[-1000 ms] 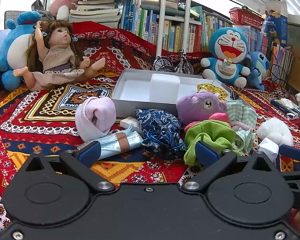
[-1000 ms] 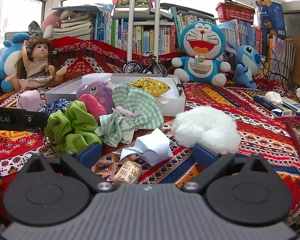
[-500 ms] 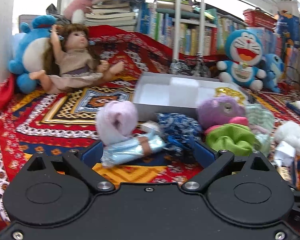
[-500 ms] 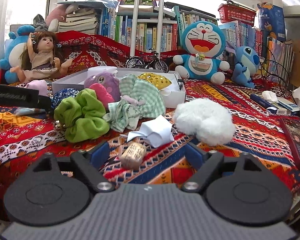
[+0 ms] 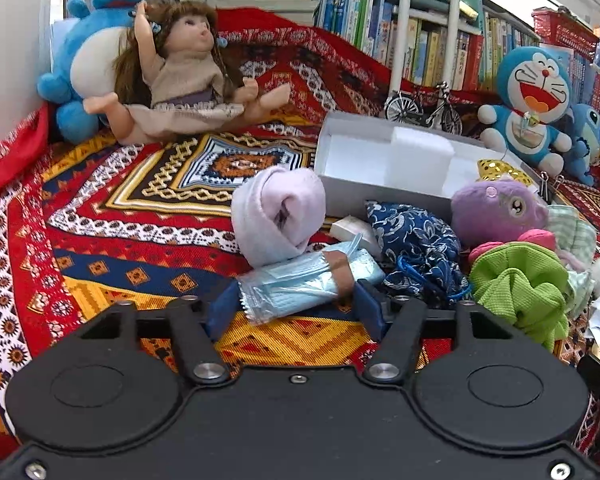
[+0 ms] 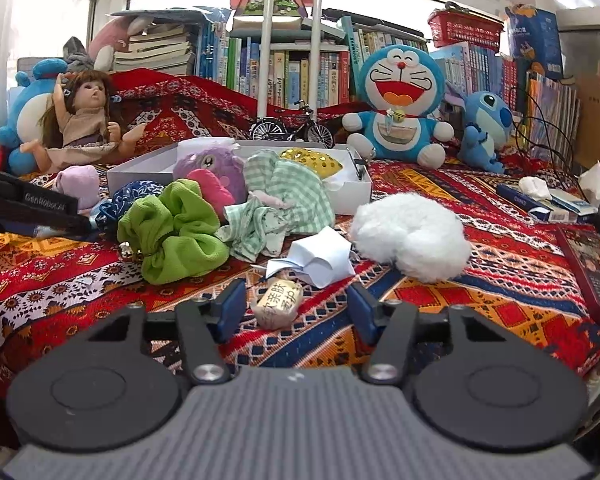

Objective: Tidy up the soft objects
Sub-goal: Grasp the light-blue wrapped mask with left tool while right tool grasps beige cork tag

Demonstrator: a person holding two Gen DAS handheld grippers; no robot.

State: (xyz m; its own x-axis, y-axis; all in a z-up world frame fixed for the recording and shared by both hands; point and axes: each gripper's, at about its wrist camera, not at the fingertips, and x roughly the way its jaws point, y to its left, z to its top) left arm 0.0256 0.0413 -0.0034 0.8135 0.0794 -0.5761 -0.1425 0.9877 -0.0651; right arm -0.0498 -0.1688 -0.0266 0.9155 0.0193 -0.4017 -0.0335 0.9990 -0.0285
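Note:
My left gripper (image 5: 294,312) is open, its blue fingers on either side of a pack of light-blue face masks (image 5: 306,284) lying on the patterned cloth. Behind it sit a rolled pink sock (image 5: 278,210), a blue floral pouch (image 5: 416,246), a green scrunchie (image 5: 520,286) and a purple plush (image 5: 496,210). An open white box (image 5: 364,160) stands behind them. My right gripper (image 6: 296,310) is open around a small cream packet with printed characters (image 6: 278,304). Ahead of it lie crumpled white paper (image 6: 320,258), a white fluffy ball (image 6: 412,230), a green checked cloth (image 6: 284,200) and the scrunchie (image 6: 172,232).
A doll (image 5: 180,76) and a blue plush (image 5: 84,60) lean at the back left. A Doraemon plush (image 6: 400,100), a Stitch plush (image 6: 484,128) and a toy bicycle (image 6: 292,130) stand before bookshelves. Boxes (image 6: 548,204) and a dark book (image 6: 592,272) lie at the right.
My left gripper moved left and forward onto the mask pack and its fingers narrowed around it. My right gripper moved forward and narrowed, so the cream packet now sits between its fingers.

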